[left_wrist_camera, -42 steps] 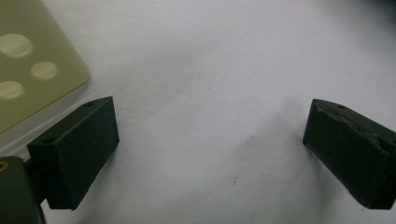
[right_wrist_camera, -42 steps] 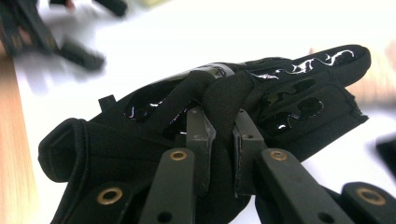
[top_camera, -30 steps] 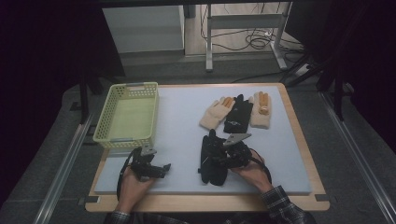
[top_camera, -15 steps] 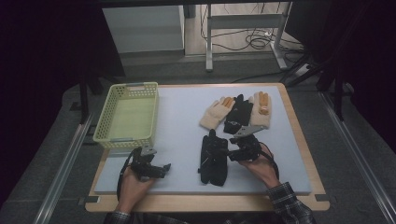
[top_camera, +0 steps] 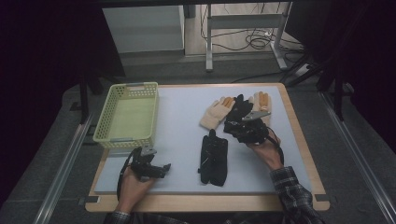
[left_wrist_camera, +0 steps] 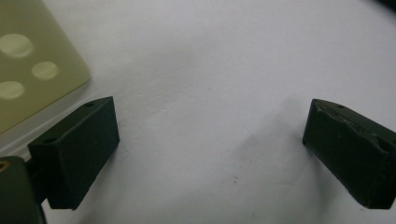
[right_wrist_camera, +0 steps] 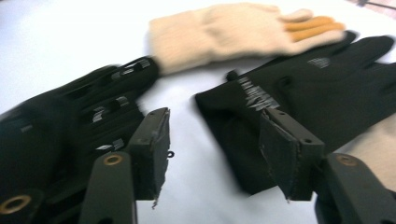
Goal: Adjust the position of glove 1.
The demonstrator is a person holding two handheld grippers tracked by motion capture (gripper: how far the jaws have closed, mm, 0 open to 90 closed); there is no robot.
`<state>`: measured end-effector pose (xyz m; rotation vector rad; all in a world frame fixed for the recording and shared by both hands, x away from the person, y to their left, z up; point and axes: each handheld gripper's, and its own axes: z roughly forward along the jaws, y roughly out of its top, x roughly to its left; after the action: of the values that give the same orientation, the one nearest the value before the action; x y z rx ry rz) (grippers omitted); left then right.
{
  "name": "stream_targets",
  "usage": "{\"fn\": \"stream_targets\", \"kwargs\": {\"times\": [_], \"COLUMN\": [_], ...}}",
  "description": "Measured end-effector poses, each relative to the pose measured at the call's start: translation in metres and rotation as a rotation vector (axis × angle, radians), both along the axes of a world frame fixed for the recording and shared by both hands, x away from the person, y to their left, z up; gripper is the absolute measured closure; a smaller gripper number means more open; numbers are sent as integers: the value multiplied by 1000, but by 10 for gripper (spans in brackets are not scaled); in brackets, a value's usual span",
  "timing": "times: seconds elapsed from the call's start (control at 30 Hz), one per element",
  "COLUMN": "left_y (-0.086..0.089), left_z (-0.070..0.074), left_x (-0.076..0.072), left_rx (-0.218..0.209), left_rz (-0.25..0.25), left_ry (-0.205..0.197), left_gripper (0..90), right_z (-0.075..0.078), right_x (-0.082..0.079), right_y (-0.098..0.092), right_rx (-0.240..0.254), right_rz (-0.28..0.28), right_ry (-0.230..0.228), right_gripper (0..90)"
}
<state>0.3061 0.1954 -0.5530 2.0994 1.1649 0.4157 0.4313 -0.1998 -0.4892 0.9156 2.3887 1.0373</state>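
Blur is softening the near black glove in your right gripper view. Your right gripper is hanging released over the far black glove's cuff. Your left gripper is resting released beside the empty yellow basket.

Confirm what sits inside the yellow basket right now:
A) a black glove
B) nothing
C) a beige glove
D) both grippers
B: the high view shows the yellow basket with a bare floor, while the black glove and the beige glove lie on the table.
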Motion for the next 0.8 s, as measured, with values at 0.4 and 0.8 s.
{"fn": "stream_targets", "kwargs": {"times": [0.4, 0.8], "left_y": [0, 0], "left_z": [0, 0], "left_x": [0, 0], "left_rx": [-2, -1], "left_rz": [-1, -1], "left_ry": [-1, -1], "left_gripper": [39, 38], "right_z": [-1, -28], "right_x": [66, 95], "right_y": [2, 7], "right_rx": [-41, -96], "right_rz": [-83, -117], "right_ry": [-16, 59], "right_gripper": [370, 650]}}
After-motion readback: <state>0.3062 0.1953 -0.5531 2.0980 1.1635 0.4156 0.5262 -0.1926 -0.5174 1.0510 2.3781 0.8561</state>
